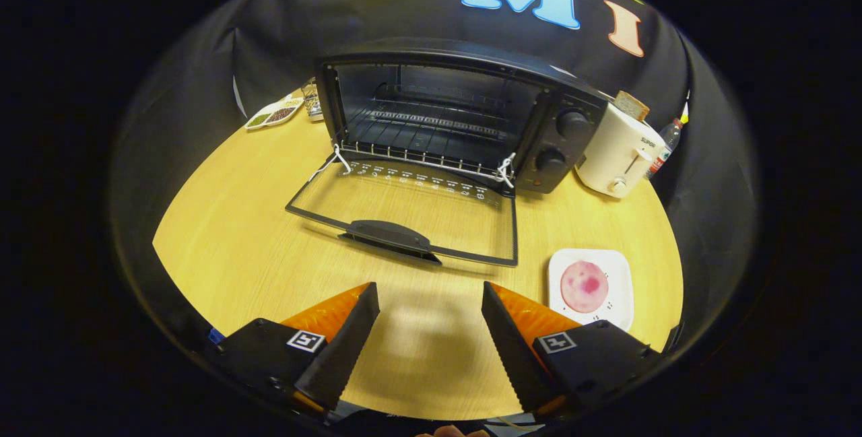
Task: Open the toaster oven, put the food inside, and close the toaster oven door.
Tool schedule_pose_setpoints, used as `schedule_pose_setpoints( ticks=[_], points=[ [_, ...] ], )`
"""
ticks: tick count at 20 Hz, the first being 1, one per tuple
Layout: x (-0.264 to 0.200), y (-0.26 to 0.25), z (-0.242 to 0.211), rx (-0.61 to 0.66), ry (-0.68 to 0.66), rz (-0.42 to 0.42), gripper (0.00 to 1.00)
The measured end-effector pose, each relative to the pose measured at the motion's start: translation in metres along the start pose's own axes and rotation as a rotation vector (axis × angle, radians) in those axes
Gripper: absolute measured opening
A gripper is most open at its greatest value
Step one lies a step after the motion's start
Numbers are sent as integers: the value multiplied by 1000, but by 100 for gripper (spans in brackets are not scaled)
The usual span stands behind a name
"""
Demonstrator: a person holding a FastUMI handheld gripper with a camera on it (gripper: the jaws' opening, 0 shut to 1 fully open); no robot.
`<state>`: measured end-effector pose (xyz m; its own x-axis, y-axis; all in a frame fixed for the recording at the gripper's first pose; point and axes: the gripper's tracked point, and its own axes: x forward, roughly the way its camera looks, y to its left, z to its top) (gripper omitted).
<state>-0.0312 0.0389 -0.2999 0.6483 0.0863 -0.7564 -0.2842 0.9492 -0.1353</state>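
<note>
I have the gripper (429, 295) sitting low in the frame, centred along the bottom, with its two fingers spread wide apart and nothing between them. The left finger (343, 346) rises from the lower left and leans inward; the right finger (512, 349) mirrors it from the lower right. Both show serrated inner edges facing each other. Each finger's base block carries a small square marker. At the very bottom edge, centre, I see a sliver of the hand (452, 431) holding the gripper.
</note>
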Motion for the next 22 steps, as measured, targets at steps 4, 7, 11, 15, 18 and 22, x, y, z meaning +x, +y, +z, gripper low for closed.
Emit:
schedule_pose_setpoints(
  ticks=[4,7,11,15,18,22],
  points=[
    [-29,-39,-16,23,5,-14,99],
    [-40,-66,-16,54,4,10,98],
    [-43,-119,-12,41,-9,1,99],
    [-41,-168,-12,129,53,51,99],
    [-28,-197,-12,168,85,87,98],
    [-8,-228,-29,150,158,113,98]
  ],
)
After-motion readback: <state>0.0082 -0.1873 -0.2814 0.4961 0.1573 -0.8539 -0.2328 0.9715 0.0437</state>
